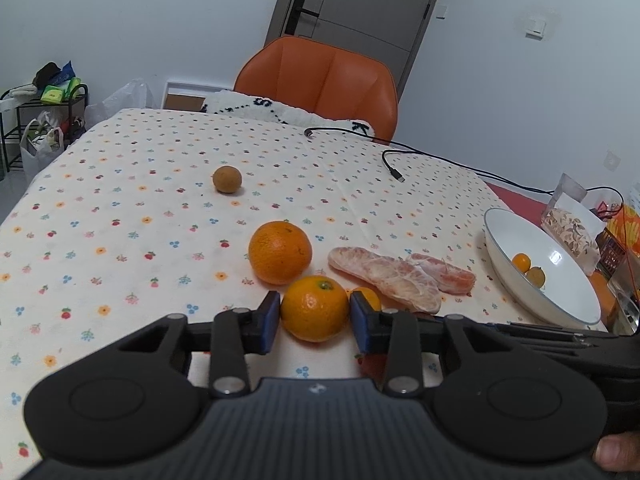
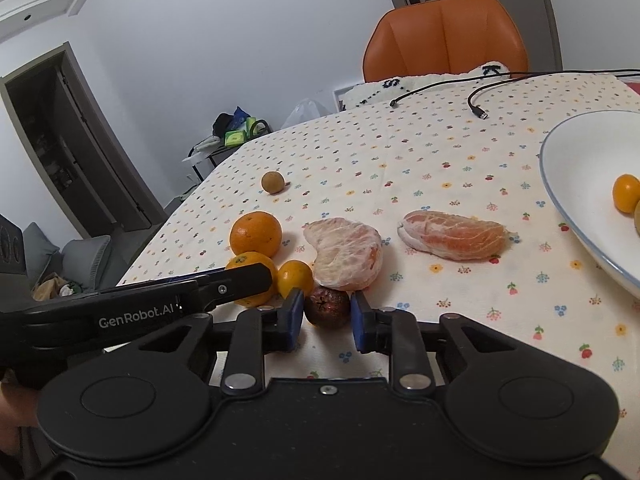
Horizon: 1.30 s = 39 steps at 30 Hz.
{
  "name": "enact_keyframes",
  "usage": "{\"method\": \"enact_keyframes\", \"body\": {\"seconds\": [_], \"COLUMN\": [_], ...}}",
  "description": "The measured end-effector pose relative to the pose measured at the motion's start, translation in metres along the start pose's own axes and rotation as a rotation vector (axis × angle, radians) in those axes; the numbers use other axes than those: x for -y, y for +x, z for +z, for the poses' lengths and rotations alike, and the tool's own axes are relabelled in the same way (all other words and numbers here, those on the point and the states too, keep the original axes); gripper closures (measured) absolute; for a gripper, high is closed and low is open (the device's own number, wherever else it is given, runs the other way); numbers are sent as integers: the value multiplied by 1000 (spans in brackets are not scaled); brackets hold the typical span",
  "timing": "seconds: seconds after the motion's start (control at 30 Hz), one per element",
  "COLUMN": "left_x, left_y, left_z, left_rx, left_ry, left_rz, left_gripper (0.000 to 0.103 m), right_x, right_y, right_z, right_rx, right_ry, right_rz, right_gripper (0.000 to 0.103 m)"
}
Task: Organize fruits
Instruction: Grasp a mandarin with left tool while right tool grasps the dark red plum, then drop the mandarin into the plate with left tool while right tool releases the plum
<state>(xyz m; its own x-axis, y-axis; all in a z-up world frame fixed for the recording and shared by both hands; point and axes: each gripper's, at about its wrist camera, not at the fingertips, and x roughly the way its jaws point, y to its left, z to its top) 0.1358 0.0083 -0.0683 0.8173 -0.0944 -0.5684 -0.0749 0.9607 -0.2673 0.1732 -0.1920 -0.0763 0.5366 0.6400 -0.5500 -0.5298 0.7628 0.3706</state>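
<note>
My left gripper (image 1: 314,314) has its blue pads on both sides of a mandarin (image 1: 315,307) that rests on the tablecloth; the pads touch it. A bigger orange (image 1: 279,251) lies just beyond. My right gripper (image 2: 327,312) is closed around a dark brown-red fruit (image 2: 328,309) on the cloth. A small kumquat (image 2: 295,277) sits just left of it. Two peeled pomelo pieces (image 2: 345,253) (image 2: 454,234) lie ahead. A small brown longan (image 1: 227,179) sits farther back. The white bowl (image 1: 516,236) at the right holds two small fruits (image 1: 521,262).
The left gripper's arm (image 2: 140,308) crosses the right wrist view at the left. Black cables (image 1: 394,170) lie on the far cloth. An orange chair (image 1: 320,80) stands behind the table. Snack bags (image 1: 570,232) sit beyond the bowl. The table's left edge drops off near the longan.
</note>
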Motion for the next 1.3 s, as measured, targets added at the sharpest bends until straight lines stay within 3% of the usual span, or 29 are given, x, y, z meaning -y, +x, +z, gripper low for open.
{"method": "enact_keyframes", "body": {"seconds": [0.57, 1.3], "left_x": [19, 78], "left_y": [-26, -33], "left_z": [1, -3], "left_rx": [47, 70], "left_ry": [26, 104], "left_rz": [-22, -108], "left_gripper": [67, 67], "right_x": [6, 36], "right_y": [-31, -96], "right_z": [-6, -10], "right_rx": [57, 166], "right_ry": [20, 56], "right_rz": [-24, -115], "right_gripper": [79, 79]}}
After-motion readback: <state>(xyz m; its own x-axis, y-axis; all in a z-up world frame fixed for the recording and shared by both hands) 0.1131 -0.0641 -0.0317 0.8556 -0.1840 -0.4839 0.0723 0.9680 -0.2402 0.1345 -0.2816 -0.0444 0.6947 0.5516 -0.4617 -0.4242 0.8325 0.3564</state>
